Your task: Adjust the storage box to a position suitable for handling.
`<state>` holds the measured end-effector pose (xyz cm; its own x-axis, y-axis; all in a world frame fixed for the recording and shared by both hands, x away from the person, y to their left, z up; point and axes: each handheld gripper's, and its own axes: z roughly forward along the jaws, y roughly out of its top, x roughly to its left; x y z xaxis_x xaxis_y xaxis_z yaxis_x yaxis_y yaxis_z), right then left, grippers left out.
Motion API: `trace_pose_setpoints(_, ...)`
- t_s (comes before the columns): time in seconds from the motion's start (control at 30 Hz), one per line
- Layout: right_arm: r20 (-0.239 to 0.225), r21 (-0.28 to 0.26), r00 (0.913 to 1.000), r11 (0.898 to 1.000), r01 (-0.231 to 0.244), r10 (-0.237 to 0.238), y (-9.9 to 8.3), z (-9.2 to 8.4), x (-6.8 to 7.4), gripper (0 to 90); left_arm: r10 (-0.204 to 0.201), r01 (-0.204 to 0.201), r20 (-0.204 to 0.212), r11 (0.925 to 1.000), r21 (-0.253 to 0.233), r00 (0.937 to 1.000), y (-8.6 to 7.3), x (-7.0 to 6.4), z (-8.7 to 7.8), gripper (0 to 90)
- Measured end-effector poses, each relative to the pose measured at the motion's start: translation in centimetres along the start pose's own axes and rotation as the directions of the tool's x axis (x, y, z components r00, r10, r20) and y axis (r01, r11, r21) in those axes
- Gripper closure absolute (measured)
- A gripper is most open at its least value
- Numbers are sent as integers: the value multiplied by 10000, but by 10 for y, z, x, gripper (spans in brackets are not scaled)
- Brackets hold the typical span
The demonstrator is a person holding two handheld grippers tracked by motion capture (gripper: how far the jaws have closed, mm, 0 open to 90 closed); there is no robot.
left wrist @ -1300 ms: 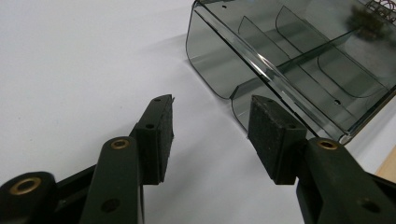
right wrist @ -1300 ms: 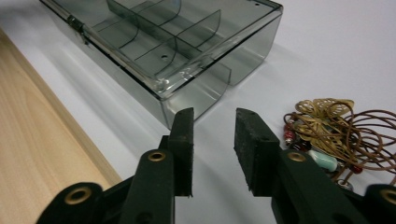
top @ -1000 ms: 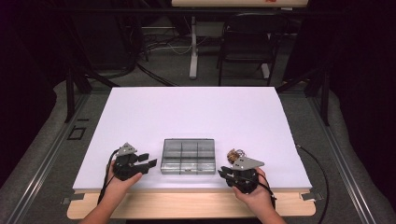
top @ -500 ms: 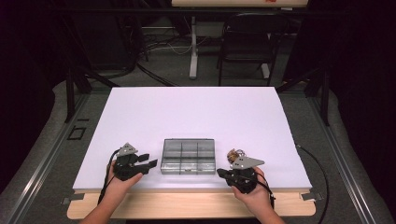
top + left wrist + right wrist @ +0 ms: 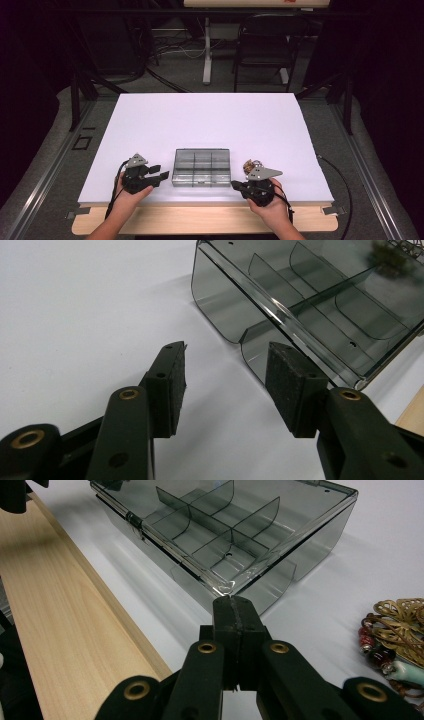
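A smoky clear compartment box (image 5: 201, 166) with its lid down lies near the front edge of the white table (image 5: 200, 117). My left gripper (image 5: 162, 173) rests just left of it, jaws open and empty. In the left gripper view, the left gripper (image 5: 225, 352) points at the box's (image 5: 300, 295) near corner. My right gripper (image 5: 234, 185) sits at the box's front right corner. Seen in the right gripper view, the right gripper (image 5: 233, 602) has its pads shut flat together right at the corner of the box (image 5: 235, 525), with nothing visible between them.
A small heap of jewellery (image 5: 251, 164), brass filigree and beads (image 5: 395, 630), lies on the table right of the box. A wooden strip (image 5: 200, 220) runs along the table's near edge. A chair (image 5: 262, 45) stands beyond the far edge.
The right gripper's jaws look drawn closer together than a second ago. Both hands and the box have kept their places.
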<state>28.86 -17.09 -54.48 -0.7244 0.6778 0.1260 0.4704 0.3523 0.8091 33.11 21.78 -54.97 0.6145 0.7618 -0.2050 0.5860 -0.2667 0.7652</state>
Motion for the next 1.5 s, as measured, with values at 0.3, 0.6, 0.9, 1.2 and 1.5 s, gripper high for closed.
trace_pose_setpoints(0.3,6,-56,10000,10000,-2,2,1,1,1,900,15,-14,96,10000,-10,10000,1,-1,-1,535)
trace_pose_setpoints(0.6,-33,-308,10000,9995,-90,89,3,-2,1,900,11,-12,208,10000,8,9998,2,-3,-3,553)
trace_pose_setpoints(0.9,-127,-491,9996,9985,-252,246,6,-3,1,900,138,-135,327,9999,-105,9994,3,-9,-5,558)
trace_pose_setpoints(1.2,-241,-794,9986,9957,-481,463,8,-5,0,900,309,-308,453,9995,-40,9985,3,-15,-7,564)
trace_pose_setpoints(1.5,-233,-948,9986,9943,-485,465,12,-6,0,900,413,-407,440,9991,-138,9982,3,-20,-11,634)
